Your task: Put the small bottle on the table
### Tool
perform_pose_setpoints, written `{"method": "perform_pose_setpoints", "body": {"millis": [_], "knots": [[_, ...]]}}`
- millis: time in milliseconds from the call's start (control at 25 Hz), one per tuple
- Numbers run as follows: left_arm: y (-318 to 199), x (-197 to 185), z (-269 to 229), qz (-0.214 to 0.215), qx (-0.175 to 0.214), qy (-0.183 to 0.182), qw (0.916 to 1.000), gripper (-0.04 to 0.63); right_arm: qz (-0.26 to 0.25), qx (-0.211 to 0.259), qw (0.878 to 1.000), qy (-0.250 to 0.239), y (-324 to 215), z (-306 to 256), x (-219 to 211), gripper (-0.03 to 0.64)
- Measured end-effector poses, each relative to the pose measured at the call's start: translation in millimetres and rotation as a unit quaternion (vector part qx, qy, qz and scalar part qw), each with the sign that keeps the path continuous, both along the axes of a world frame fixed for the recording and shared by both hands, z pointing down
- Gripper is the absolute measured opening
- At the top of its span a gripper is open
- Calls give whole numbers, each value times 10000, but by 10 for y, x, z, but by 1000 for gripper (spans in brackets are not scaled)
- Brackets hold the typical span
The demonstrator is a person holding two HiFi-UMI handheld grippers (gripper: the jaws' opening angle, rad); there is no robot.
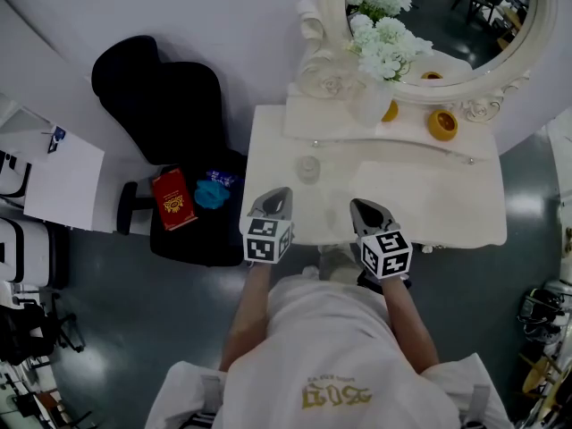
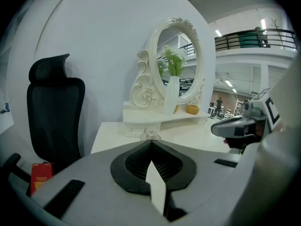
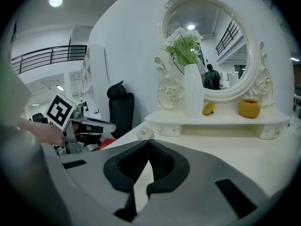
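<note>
Left gripper (image 2: 151, 141): jaws clenched, tips meeting, nothing between them. Right gripper (image 3: 148, 141): jaws likewise pressed together and empty. The two are held side by side, apart from each other, over the near edge of the white dressing table (image 1: 447, 204), and both point slightly downward toward the oval mirror (image 1: 474, 25).

Small bottle (image 1: 308, 169): clear, upright on the table top, touching neither gripper. It stands just ahead of the left gripper's tips and a little to their right. From the right gripper it lies ahead and off to the left.

Beyond the bottle, farther ahead of both grippers, a raised shelf (image 1: 420, 141) carries a white vase (image 1: 371, 105) of white flowers. A yellow pot (image 1: 441, 124) on the same shelf is ahead of the right gripper.

To the left of the left gripper, off the table, is a black office chair (image 1: 170, 105) with a red box (image 1: 173, 199) and a blue item (image 1: 212, 193) on its seat.
</note>
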State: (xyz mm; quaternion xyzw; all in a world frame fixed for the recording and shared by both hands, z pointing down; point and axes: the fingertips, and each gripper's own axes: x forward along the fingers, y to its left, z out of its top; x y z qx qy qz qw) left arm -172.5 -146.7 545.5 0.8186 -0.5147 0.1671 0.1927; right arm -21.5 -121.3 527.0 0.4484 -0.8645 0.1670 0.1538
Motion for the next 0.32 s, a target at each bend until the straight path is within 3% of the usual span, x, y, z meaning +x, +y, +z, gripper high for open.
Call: {"method": "perform_pose_setpoints", "body": {"millis": [320], "knots": [[12, -47, -20, -115, -91, 513, 9986, 15, -34, -22, 10000, 34, 8, 17, -31, 12]]}}
